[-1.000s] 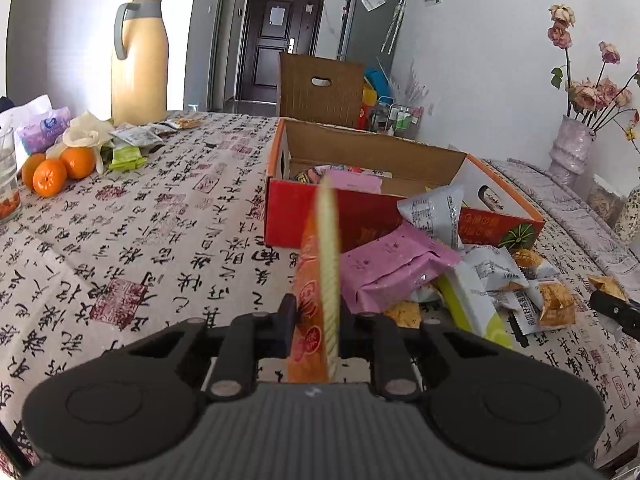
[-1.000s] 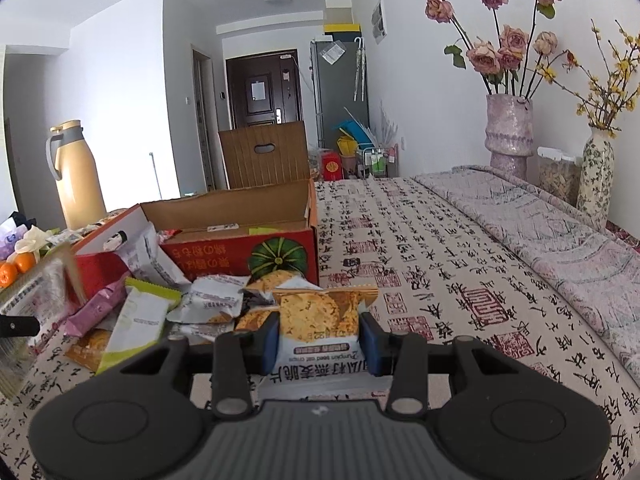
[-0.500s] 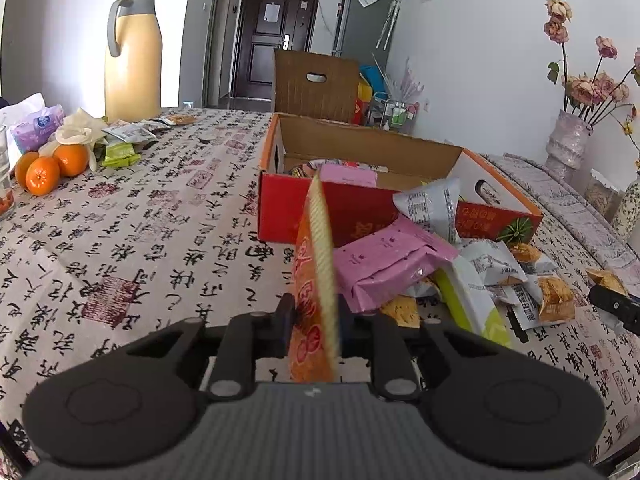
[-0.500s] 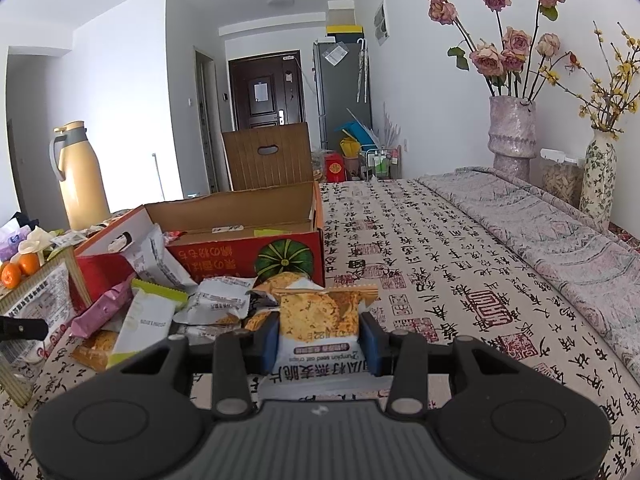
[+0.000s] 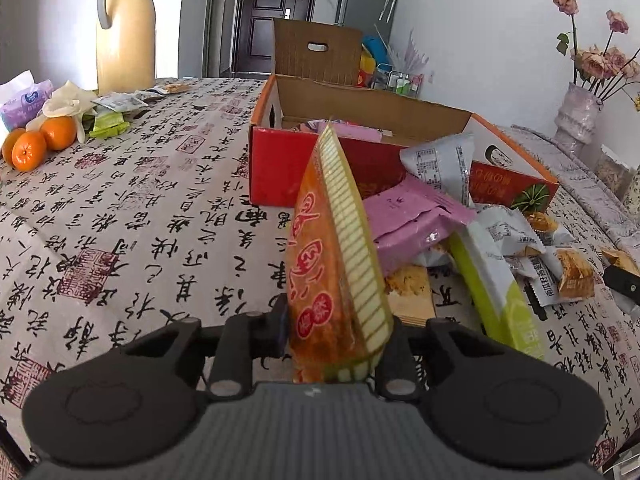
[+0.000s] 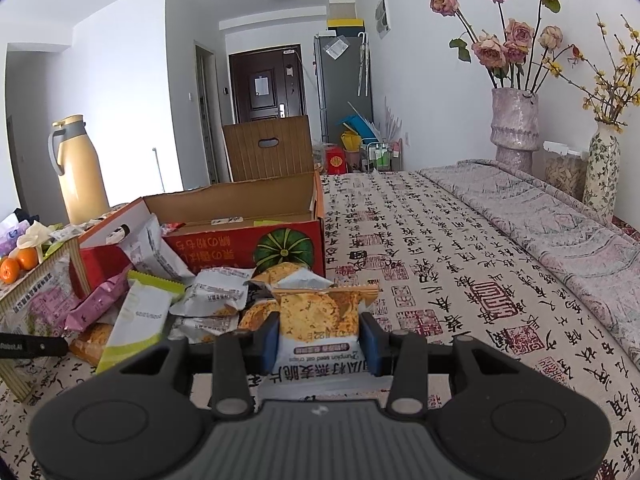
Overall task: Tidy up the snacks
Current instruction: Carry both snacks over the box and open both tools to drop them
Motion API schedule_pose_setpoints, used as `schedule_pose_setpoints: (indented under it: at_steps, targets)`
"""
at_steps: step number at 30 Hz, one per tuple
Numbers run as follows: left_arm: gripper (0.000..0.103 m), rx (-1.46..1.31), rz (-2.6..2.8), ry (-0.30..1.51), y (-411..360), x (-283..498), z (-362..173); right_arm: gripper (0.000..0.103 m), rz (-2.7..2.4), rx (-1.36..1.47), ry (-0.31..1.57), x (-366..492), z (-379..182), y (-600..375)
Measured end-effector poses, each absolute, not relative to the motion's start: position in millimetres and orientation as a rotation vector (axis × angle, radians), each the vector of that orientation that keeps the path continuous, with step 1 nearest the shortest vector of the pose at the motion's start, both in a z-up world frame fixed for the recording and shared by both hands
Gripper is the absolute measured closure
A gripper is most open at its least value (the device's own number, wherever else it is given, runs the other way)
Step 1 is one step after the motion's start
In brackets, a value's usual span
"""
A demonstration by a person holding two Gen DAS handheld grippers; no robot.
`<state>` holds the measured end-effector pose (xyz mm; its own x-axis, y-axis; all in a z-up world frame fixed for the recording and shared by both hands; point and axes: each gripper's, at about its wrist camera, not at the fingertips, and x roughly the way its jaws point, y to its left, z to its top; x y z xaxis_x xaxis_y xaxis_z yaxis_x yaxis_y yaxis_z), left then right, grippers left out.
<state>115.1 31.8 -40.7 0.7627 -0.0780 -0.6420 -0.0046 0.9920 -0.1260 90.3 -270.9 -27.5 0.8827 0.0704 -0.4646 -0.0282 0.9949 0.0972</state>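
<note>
My left gripper [image 5: 334, 332] is shut on an orange snack bag with a striped green edge [image 5: 332, 260], held upright above the table before the red cardboard box [image 5: 280, 168]. My right gripper [image 6: 318, 340] is shut on a pumpkin-seed crisp packet [image 6: 316, 316], just right of a pile of loose snack packets [image 6: 200, 300] in front of the same box [image 6: 240, 244]. The left-held bag also shows in the right wrist view [image 6: 36, 300] at the far left. A pink packet [image 5: 412, 220] and a lime-white packet [image 5: 496, 292] lie in the pile.
A yellow thermos [image 5: 126, 24], oranges [image 5: 36, 142] and small packets sit at the far left of the table. Two vases with flowers [image 6: 514, 124] and a jar stand at the right edge. A brown box flap [image 6: 268, 148] rises behind the red box.
The left gripper has moved closer to the box and the bag in it has turned, showing more of its face. The right gripper has barely moved.
</note>
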Motion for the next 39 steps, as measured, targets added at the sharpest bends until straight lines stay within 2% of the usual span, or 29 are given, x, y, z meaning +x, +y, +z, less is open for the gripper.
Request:
schedule_pose_setpoints:
  at_steps: [20,39]
  targets:
    - [0.080,-0.101,-0.047,0.557,29.6,108.7,8.5,0.063,0.076,0.082,0.431,92.9,-7.9,-261.1]
    - [0.080,-0.077,-0.058,0.433,10.4,165.0,55.1,0.063,0.127,0.080,0.317,156.6,30.8,-238.6]
